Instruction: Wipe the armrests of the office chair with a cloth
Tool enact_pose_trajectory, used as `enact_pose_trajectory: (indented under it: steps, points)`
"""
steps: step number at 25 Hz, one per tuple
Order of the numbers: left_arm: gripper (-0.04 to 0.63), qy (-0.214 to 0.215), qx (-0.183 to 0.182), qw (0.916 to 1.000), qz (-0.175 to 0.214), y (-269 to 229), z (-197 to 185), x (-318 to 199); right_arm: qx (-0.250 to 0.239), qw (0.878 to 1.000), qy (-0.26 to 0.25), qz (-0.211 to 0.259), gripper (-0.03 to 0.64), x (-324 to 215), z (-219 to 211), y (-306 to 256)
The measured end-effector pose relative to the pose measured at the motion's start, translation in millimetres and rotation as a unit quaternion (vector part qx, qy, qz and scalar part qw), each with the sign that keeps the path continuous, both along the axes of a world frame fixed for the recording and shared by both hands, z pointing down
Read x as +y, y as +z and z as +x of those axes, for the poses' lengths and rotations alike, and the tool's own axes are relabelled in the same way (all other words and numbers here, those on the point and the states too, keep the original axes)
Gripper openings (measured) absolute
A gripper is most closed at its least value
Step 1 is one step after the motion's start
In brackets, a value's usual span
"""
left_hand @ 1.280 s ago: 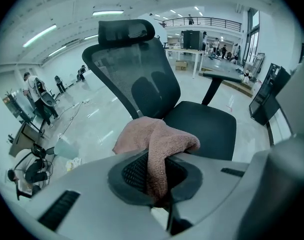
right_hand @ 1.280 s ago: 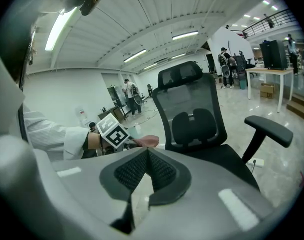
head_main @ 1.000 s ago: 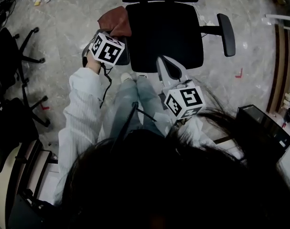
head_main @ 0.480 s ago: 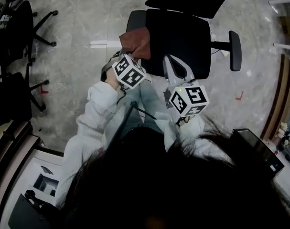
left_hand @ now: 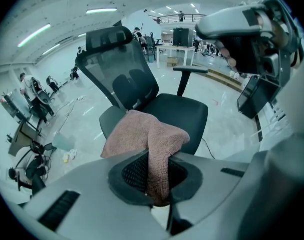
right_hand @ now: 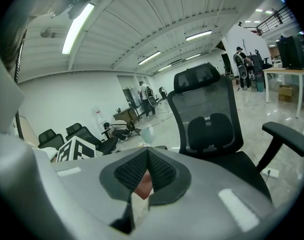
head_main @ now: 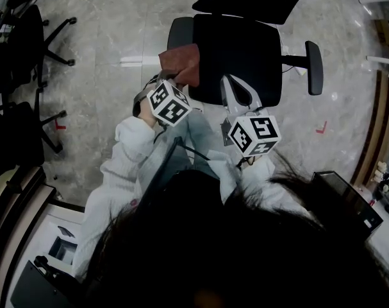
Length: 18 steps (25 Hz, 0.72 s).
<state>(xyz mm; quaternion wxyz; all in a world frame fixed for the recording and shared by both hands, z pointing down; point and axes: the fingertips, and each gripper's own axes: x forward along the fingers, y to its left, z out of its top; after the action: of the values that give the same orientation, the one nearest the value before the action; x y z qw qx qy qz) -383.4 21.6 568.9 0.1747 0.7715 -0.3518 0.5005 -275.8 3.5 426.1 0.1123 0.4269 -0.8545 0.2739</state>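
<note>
Barely anything has shifted in the last half second: in the head view my left gripper (head_main: 173, 82) sits a touch lower and further left, and the cloth (head_main: 179, 63) has come along with it. Its 2 jaws are clamped on a fold of that reddish-brown cloth, which hangs down between the pads and spreads forward over the near end of the armrest (head_main: 176, 31) on my left side of the office chair (head_main: 239, 50). My right gripper (head_main: 236, 88) hovers over the front edge of the black seat, well apart from the other armrest (head_main: 314, 66). Its 2 jaws are drawn almost together and grip nothing. A sliver of reddish-brown shows through the narrow gap, and I cannot tell what it is. Grey marbled floor (head_main: 104, 76) lies all around the chair.
</note>
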Motion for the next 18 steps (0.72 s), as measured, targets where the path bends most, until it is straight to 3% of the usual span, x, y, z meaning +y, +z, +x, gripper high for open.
enact_pose_trajectory:
  steps: [13, 18]
  points:
    - [0.025, -0.053, 0.023, 0.9983, 0.013, 28, -12, -152, 0.023, 0.998, 0.049, -0.044, 0.001, -32, 37, 39]
    - [0.025, -0.076, 0.014, 0.9970, 0.013, 33, -12, -180, 0.022, 0.997, 0.056, -0.050, 0.000, -37, 50, 44]
